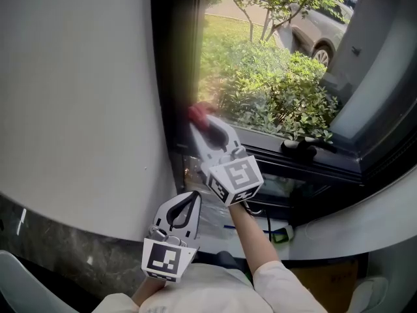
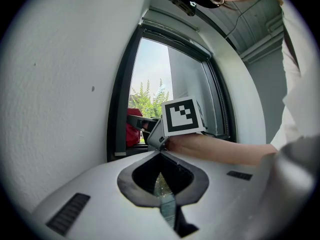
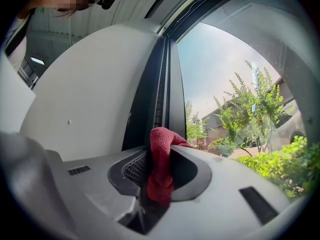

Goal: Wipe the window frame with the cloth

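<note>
1. Right gripper point(image 1: 203, 124): extended up and forward towards the window. Its jaws are clamped on a bunched fold of cloth, seen plainly in the right gripper view point(image 3: 160, 146).
2. Red cloth point(image 1: 197, 113): the task's wiping item, a textured rag. It is pinched between the right jaws point(image 3: 160, 166), with a wad standing above the tips and a tail hanging below. In the head view it sits at the lower part of the frame's left upright, close to the bottom corner. Contact looks likely but is blurred.
3. Window frame point(image 1: 171, 70): dark, with a vertical upright beside the white wall point(image 1: 78, 77) and a bottom rail under the glass. Shrubs point(image 1: 280, 90) lie outside.
4. Left gripper point(image 1: 193, 197): held low, near the person's body and well apart from the frame. Its jaws are together with nothing between them point(image 2: 161, 156).
5. Step in hand, by judgement: wiping the left upright with the right-hand cloth, with most of the frame's run apparently yet to be covered.
6. Next move, by judgement: press the wad flat against the upright and draw it along the member. The grip must stay firm so the cloth does not slip free.
</note>
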The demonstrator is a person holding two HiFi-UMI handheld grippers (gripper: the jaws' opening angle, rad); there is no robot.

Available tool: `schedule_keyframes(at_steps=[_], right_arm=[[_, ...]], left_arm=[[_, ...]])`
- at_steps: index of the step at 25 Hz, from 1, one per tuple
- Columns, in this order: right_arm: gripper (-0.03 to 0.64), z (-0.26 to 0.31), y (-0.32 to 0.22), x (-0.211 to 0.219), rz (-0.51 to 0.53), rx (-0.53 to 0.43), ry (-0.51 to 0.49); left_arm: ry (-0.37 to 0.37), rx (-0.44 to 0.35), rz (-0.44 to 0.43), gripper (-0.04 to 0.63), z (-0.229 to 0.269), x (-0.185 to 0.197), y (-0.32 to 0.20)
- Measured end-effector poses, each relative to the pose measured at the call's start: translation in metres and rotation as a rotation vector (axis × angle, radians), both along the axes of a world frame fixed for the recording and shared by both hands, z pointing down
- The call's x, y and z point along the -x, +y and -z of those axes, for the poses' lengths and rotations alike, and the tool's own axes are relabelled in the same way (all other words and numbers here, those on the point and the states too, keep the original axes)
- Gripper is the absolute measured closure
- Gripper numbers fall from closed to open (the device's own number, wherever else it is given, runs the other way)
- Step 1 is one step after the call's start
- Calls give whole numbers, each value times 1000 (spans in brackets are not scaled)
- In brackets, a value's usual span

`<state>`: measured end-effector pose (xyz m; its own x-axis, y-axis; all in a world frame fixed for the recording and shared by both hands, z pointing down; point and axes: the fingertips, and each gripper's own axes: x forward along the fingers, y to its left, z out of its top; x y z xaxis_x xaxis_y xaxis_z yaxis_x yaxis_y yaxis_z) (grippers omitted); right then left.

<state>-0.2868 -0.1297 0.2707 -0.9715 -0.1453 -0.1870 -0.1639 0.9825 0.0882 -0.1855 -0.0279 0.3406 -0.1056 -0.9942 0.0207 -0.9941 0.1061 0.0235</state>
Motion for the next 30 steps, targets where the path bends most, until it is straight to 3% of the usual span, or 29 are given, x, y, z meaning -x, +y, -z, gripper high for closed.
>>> schedule_keyframes(at_steps=[13,28,30], right_arm=[[523,-16,5,0,-63,-71,124],[523,-17,2,-2,-66,-55,130],[523,-13,-4,-12,-106,-64,130]], left_arm=[[22,-24,-26,588,-3,-2,0],[23,-28,8,588,-1,5,6],[19,-25,5,588,-1,2,7]])
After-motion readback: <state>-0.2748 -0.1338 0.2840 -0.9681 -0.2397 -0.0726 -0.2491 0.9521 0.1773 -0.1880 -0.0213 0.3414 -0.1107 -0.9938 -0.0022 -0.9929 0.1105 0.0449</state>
